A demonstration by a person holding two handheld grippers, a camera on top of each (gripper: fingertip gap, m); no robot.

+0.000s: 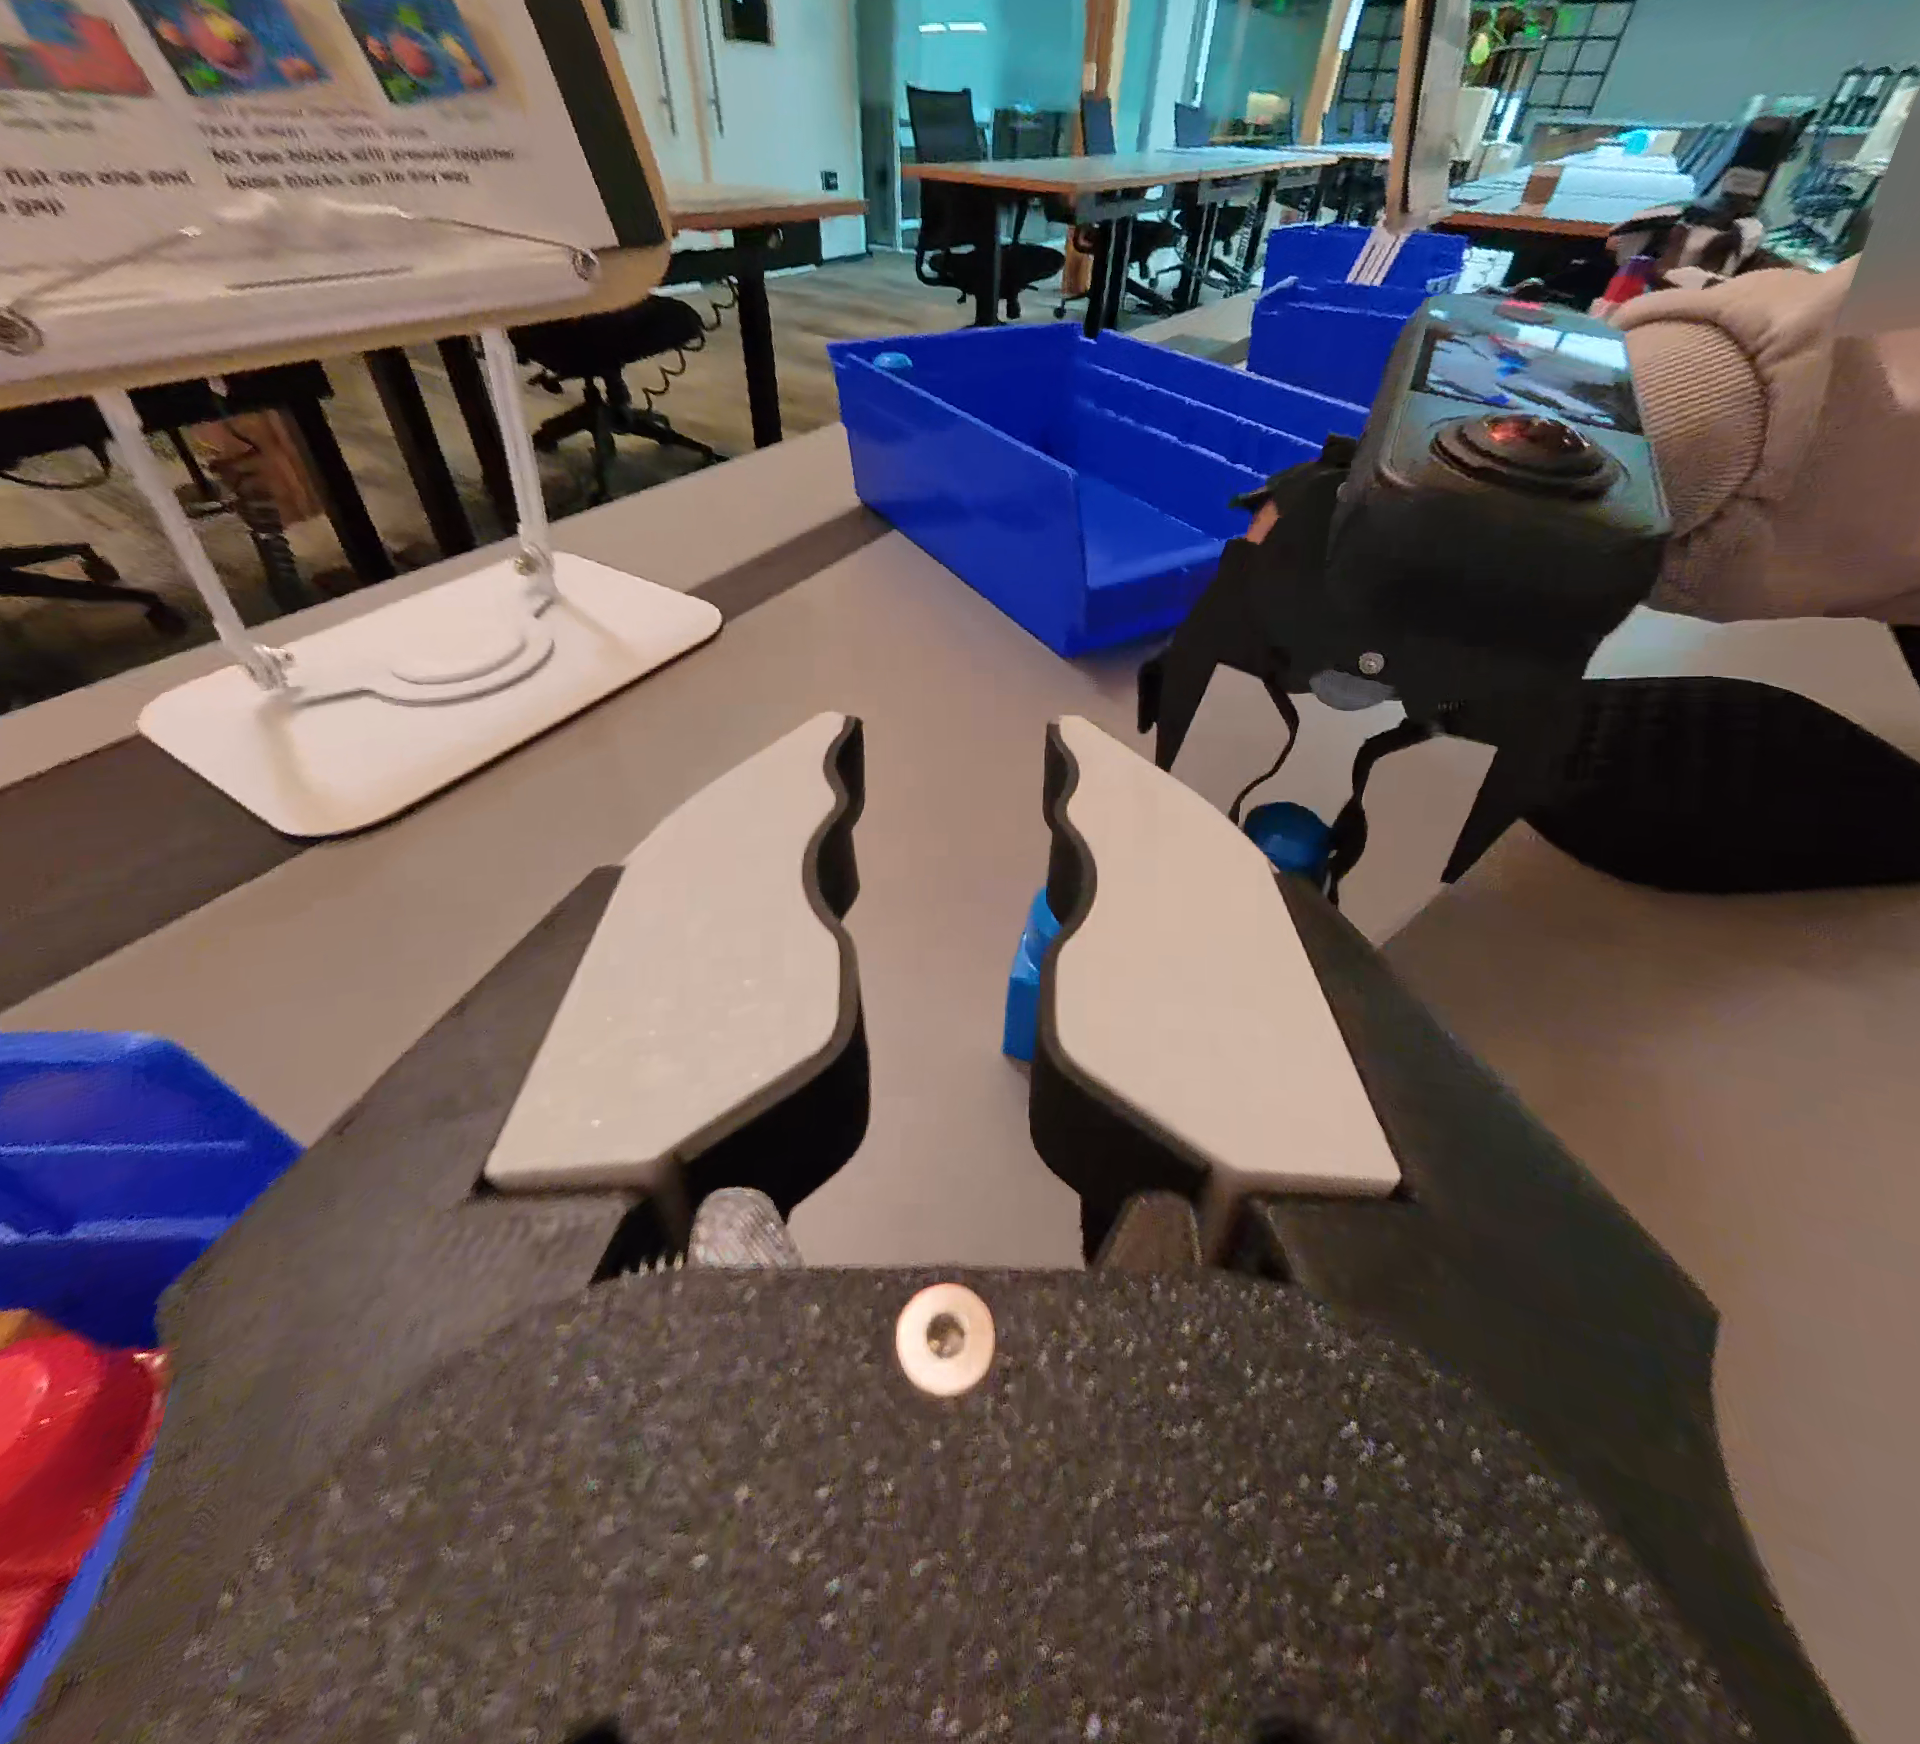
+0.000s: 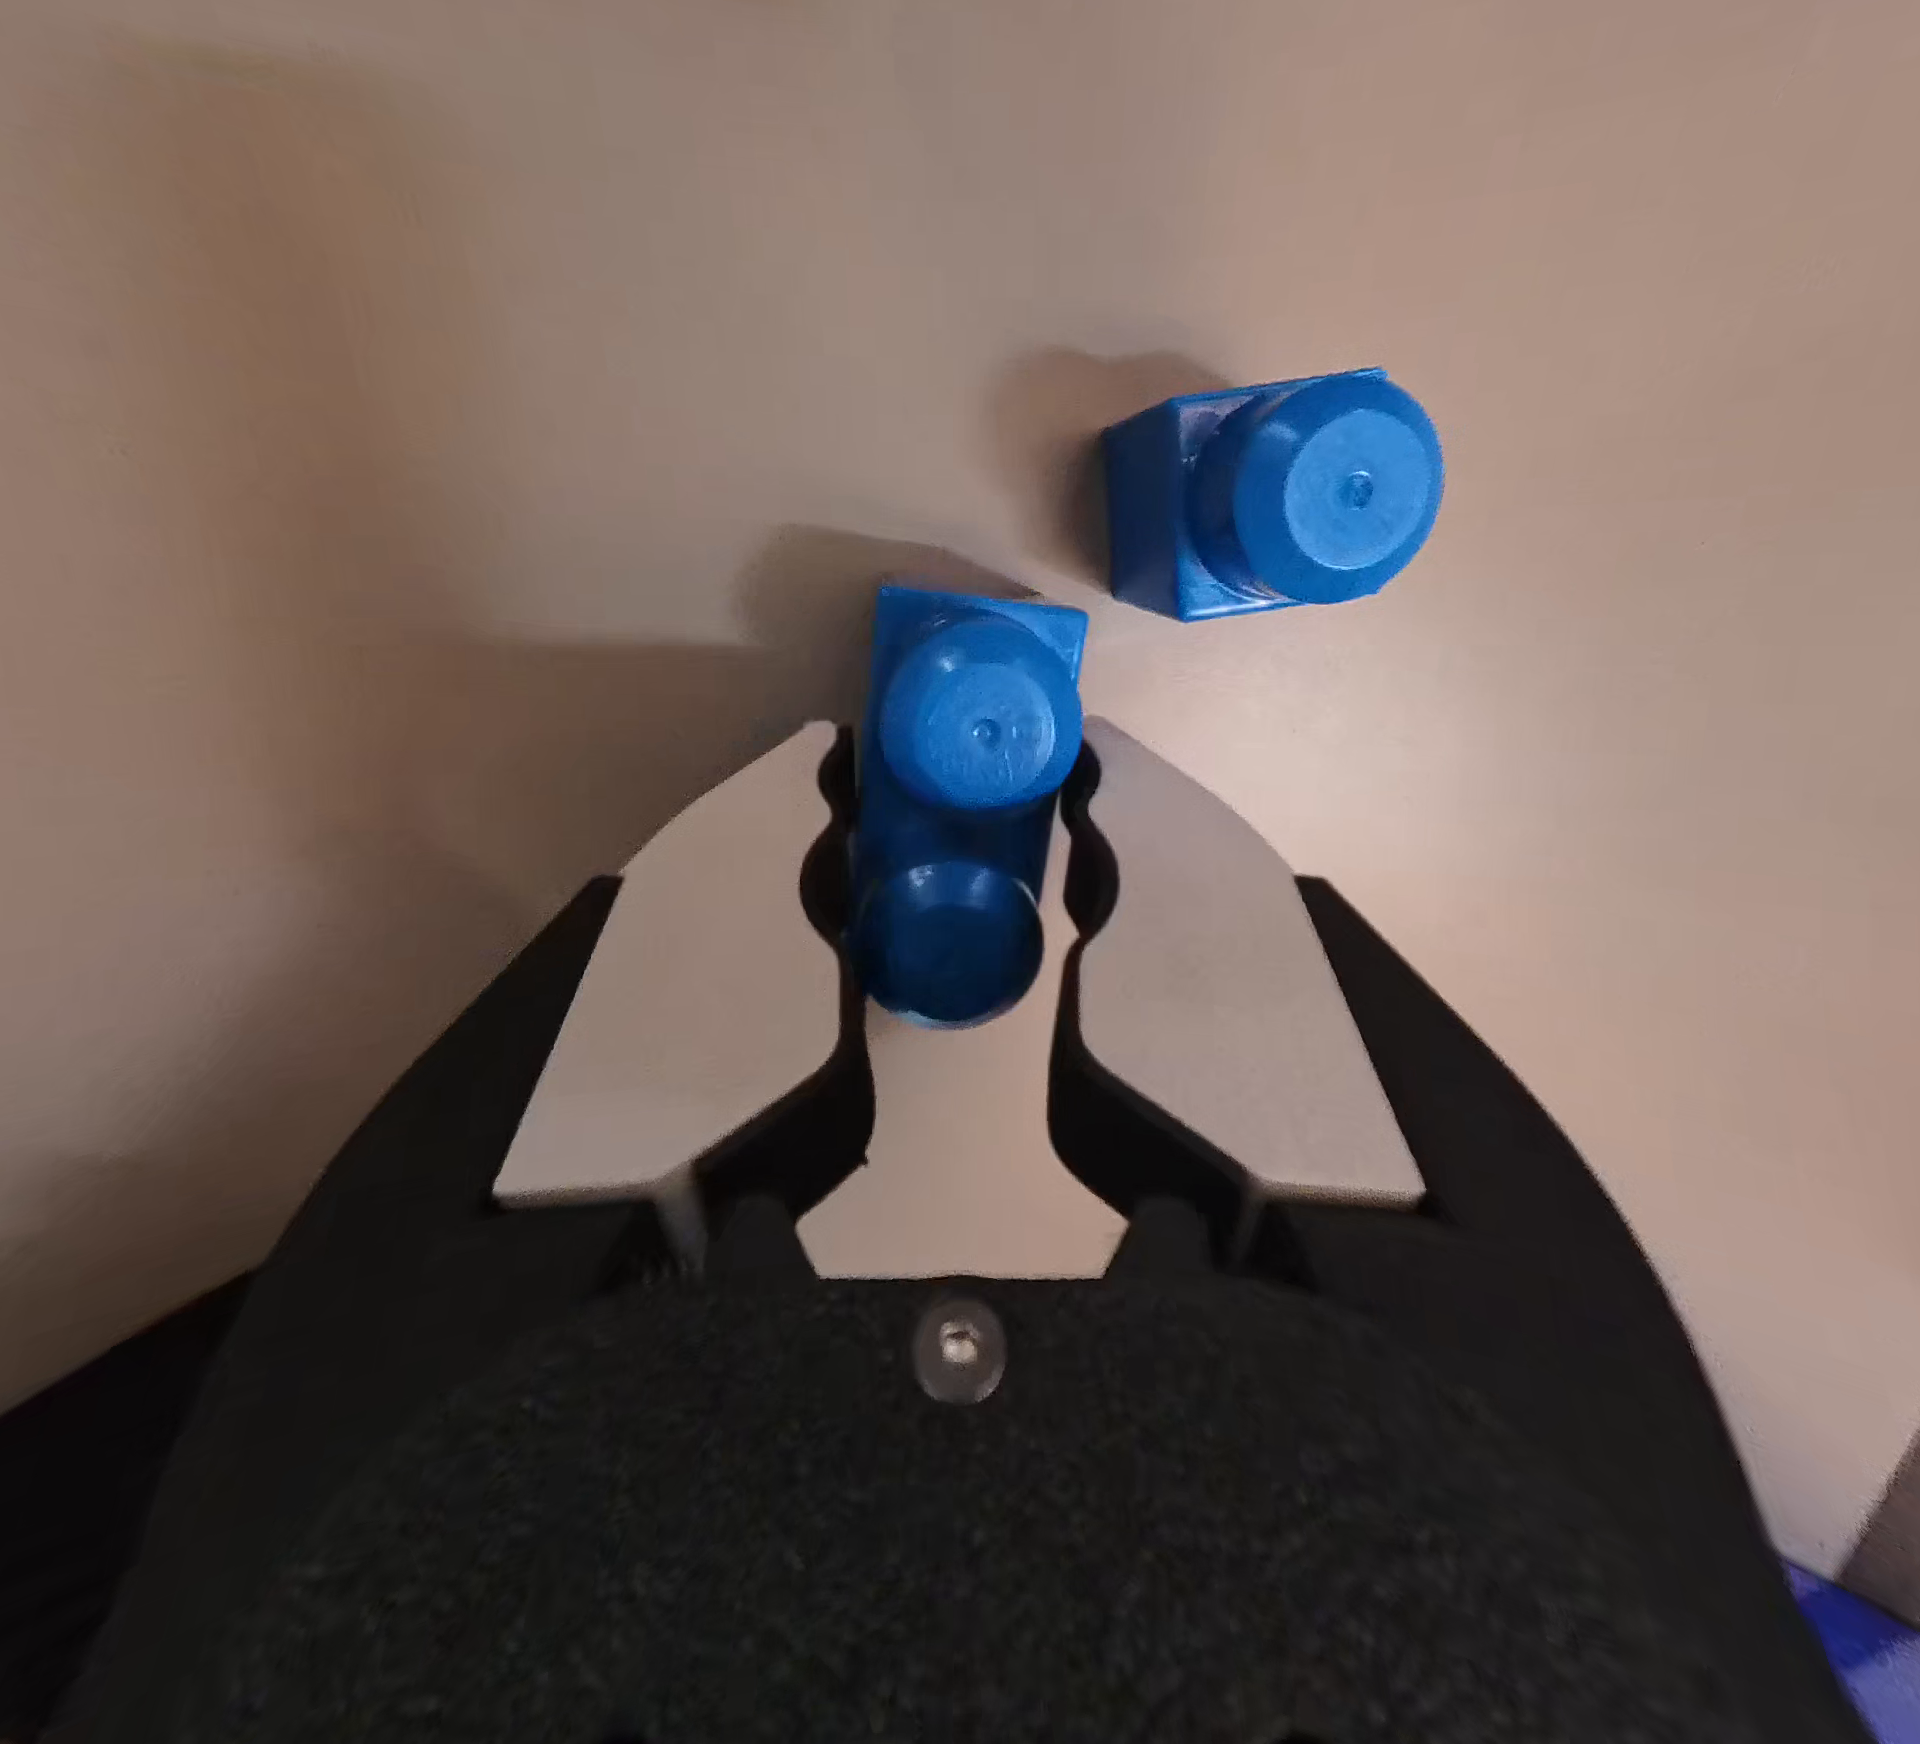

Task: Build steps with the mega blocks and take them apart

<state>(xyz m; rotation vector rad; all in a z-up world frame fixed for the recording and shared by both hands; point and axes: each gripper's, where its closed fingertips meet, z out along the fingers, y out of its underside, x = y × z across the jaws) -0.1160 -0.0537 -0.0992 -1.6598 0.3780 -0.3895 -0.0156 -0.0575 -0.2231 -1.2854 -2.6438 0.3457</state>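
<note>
Now your right tool (image 2: pixel 961 821) holds a long blue block (image 2: pixel 961 821); a small block (image 2: pixel 1278 489) sits near. Your left tool (image 1: pixel 951 821) is wide, holding nothing.

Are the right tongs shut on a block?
Yes: the right tongs clamp the two-stud blue block, fingers against both sides.
</note>
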